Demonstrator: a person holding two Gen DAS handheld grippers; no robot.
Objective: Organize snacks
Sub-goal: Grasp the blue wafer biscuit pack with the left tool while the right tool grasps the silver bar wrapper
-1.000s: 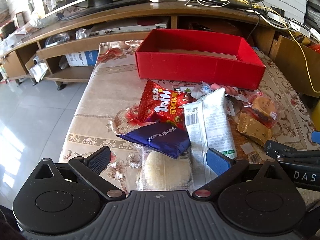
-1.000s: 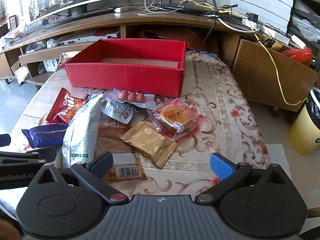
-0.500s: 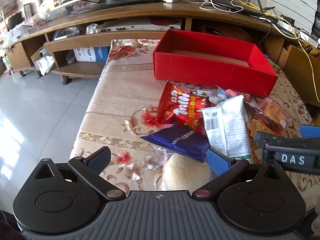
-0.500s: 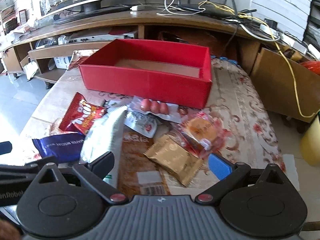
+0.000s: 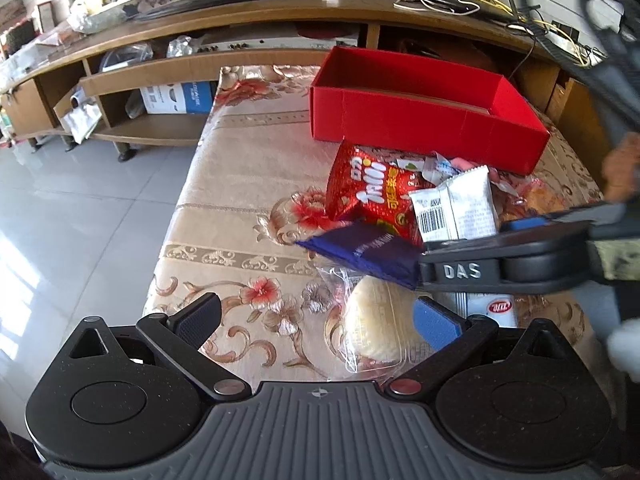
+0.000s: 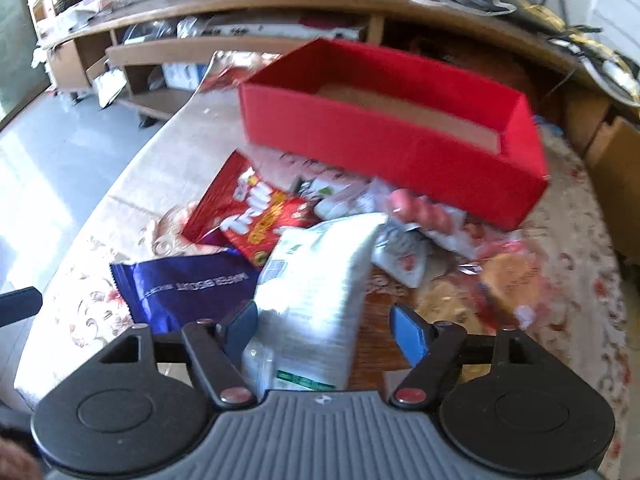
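A red box [image 5: 420,120] [image 6: 380,148] stands open at the back of the flowered table. In front of it lies a heap of snacks: a red bag [image 5: 368,196] [image 6: 248,208], a blue wafer packet [image 5: 364,252] [image 6: 188,284] and a long white packet [image 5: 456,208] [image 6: 316,280]. My right gripper [image 6: 324,332] straddles the white packet's near end and its jaws are closing. The left pad touches the packet; the right pad is still apart from it. My left gripper [image 5: 316,320] is open low over the table, with a clear-wrapped round pastry [image 5: 376,324] by its right finger.
Pink sausages [image 6: 424,212] and an orange cake in clear wrap [image 6: 508,276] lie right of the white packet. A wooden TV stand [image 5: 200,64] with cables runs behind the table. Tiled floor [image 5: 80,200] drops off past the table's left edge. A hand [image 5: 620,168] shows at far right.
My right gripper has swung left from the brown packets to over the white packet, rolled, and its jaws have narrowed. It now reaches further into the left wrist view. The left gripper has barely shifted.
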